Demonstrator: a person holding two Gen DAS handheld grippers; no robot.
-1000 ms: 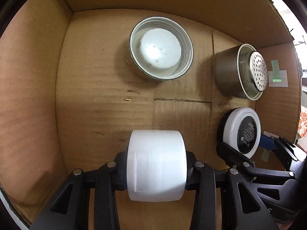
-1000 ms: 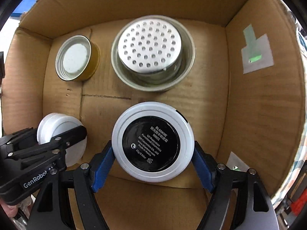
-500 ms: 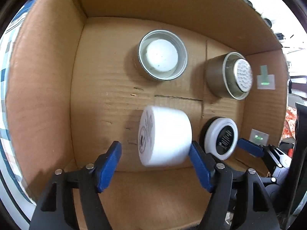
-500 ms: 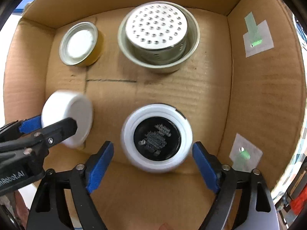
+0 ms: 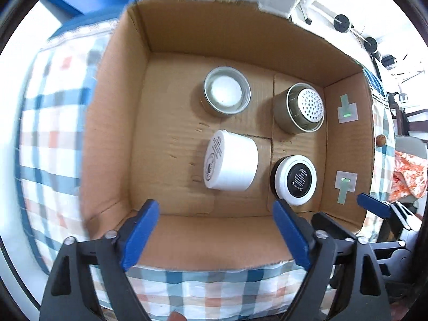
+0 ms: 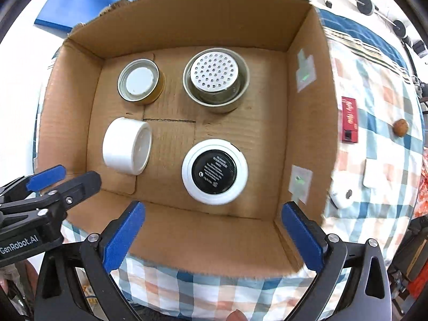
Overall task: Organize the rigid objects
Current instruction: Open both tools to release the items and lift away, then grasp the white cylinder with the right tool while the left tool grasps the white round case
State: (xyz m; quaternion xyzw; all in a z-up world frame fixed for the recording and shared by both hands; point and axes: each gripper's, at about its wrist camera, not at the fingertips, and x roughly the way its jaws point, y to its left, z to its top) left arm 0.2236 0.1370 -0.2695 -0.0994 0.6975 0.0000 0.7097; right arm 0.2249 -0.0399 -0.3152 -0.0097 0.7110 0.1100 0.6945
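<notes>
On the left, the left gripper (image 5: 215, 238) is hanging above the near rim of the cardboard box (image 5: 112, 123), pointing down into it, its blue-padded jaws spread wide with nothing between them; they have just been opening. Beyond it, the white jar (image 5: 230, 160) is lying on its side on the box floor, its printed end facing left (the print is too small to read), well clear of both pads. Behind the jar, the gold tin (image 5: 227, 91) is sitting upright with its white inner disc facing up.

Further right, the steel cup (image 6: 216, 80) with a perforated strainer inside it is standing in the back right part of the box, beside the tin. In front of it, the round white compact (image 6: 214, 171) with a black label is resting flat on the floor, just beside the white jar.

The right gripper (image 6: 214, 236) is hovering over the near wall in line with the compact, jaws released and empty, likewise having just been opening. Outside the box on the right, a red packet (image 6: 350, 119), a small brown round object (image 6: 400, 127) and a white device (image 6: 343, 190) are lying on the checked cloth (image 6: 379, 101).
</notes>
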